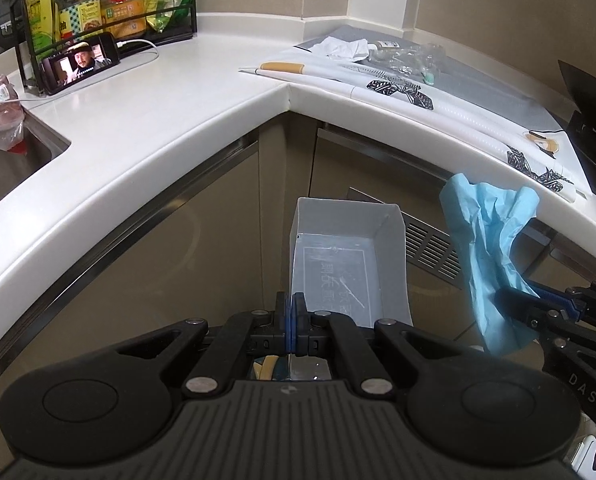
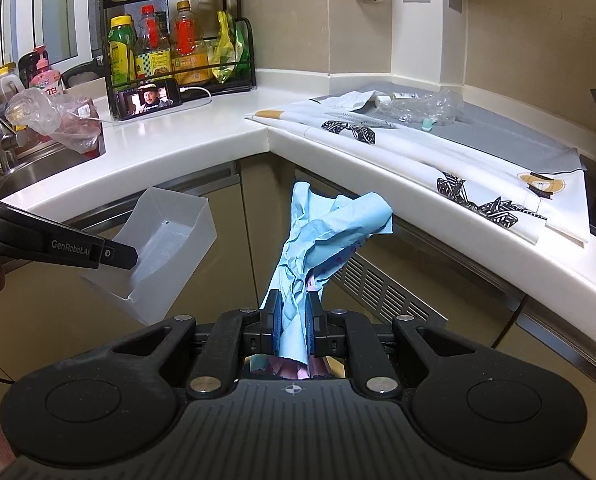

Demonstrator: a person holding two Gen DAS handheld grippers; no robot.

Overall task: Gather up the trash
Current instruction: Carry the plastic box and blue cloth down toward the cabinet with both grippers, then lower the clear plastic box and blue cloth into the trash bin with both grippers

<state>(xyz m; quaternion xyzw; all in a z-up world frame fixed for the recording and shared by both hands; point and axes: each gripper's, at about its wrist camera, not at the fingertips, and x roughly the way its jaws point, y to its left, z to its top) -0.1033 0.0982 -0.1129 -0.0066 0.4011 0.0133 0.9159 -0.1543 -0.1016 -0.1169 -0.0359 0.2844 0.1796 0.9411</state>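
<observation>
The right gripper (image 2: pixel 293 322) is clamping a crumpled light-blue paper sheet (image 2: pixel 322 236) beside a white open paper box (image 2: pixel 169 240) that the left gripper (image 2: pixel 131 258) is holding.

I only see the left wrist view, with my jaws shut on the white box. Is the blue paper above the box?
Observer: No. In the right wrist view the blue paper sits right of the white box, with a gap between.
Operator: How is it gripped?
Observer: The right gripper pinches its lower end; the rest stands above the jaws.
Operator: Box level?
Observer: Tilted, open side turned up and toward the paper's side.
</observation>
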